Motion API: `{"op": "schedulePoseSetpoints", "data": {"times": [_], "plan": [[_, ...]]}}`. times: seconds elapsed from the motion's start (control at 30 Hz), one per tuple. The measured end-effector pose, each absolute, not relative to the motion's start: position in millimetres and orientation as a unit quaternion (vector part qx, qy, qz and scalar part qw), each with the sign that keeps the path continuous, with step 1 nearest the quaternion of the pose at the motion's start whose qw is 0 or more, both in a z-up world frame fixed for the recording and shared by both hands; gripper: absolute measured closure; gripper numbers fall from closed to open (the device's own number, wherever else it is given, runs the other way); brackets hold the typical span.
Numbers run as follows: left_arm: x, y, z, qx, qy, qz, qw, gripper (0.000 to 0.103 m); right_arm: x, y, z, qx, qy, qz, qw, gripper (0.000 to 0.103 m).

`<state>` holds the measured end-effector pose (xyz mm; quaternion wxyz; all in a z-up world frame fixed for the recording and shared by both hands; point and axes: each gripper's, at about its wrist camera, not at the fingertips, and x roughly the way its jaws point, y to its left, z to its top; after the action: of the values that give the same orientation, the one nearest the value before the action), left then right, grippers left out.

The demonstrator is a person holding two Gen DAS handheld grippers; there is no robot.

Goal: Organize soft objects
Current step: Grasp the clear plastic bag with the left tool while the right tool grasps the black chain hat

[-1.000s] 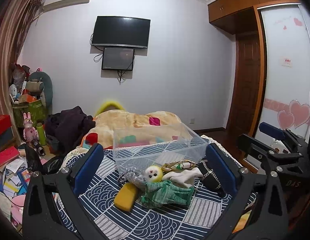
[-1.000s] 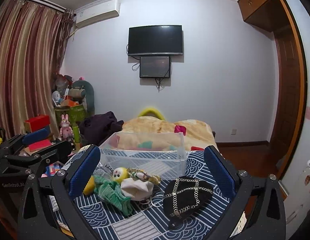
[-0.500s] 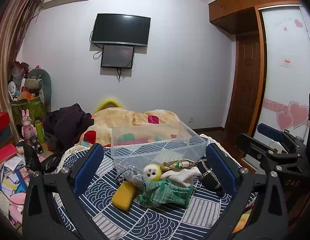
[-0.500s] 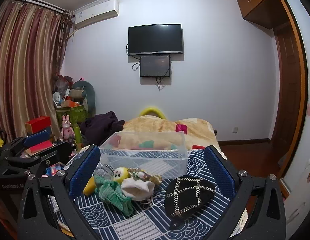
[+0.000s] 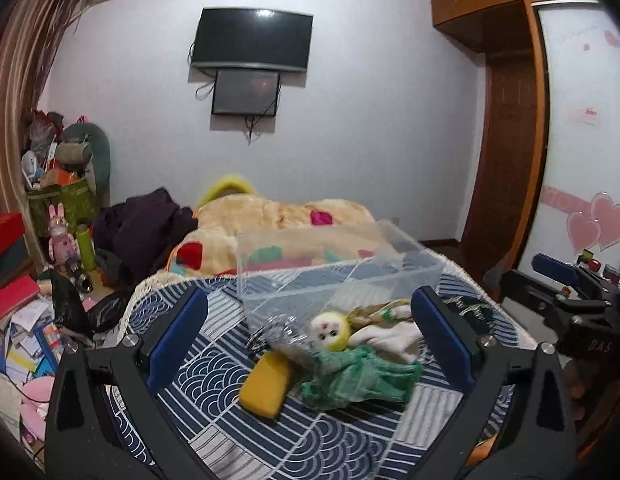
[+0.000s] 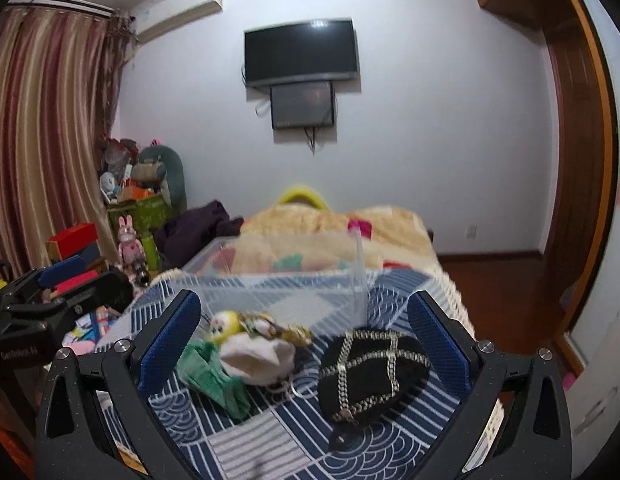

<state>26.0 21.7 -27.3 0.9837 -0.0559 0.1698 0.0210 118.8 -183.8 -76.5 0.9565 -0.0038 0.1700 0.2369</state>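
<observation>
A pile of soft things lies on the blue patterned bedspread [image 5: 213, 428] in front of a clear plastic bin [image 5: 330, 272]: a yellow sponge [image 5: 265, 388], a green cloth [image 5: 362, 380], a yellow-headed doll [image 5: 330, 330] and a white sock [image 5: 390, 338]. In the right wrist view I see the bin [image 6: 285, 284], the doll [image 6: 223, 324], the green cloth [image 6: 209, 376], the sock [image 6: 257, 358] and a black hat with chain trim [image 6: 370, 372]. My left gripper [image 5: 310, 332] is open and empty above the pile. My right gripper [image 6: 303, 330] is open and empty above the hat and sock.
A beige blanket [image 5: 281, 220] and dark clothes [image 5: 145, 228] lie behind the bin. Boxes, papers and toys cover the floor at the left [image 5: 25, 320]. A wooden door and wardrobe [image 5: 506, 140] stand at the right. The bed's edge drops off on both sides.
Both grippers have moved forward and a little down toward the pile; the objects look larger. Both stay open and empty.
</observation>
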Motion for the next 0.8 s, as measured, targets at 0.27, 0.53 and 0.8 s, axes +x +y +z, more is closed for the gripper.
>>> {"op": "schedulePoseSetpoints", "data": {"times": [0.27,0.53,0.8], "plan": [[61.5,43.5,-69.0,-0.061,0.242,0.041,0.967,0.028,147.8,-195.4,-105.1,0.014,0.243,0.216,0.946,0.005],[82.9,45.9,-80.0,-0.095,0.26,0.001,0.961,0.032,163.4,-196.2,-128.0,0.008,0.299,0.207,0.931,0.013],[100.8,42.1,-98.6,-0.109,0.292,-0.018,0.95,0.059,173.9,-197.3,-140.8,-0.005,0.335,0.199,0.921,0.043]]}}
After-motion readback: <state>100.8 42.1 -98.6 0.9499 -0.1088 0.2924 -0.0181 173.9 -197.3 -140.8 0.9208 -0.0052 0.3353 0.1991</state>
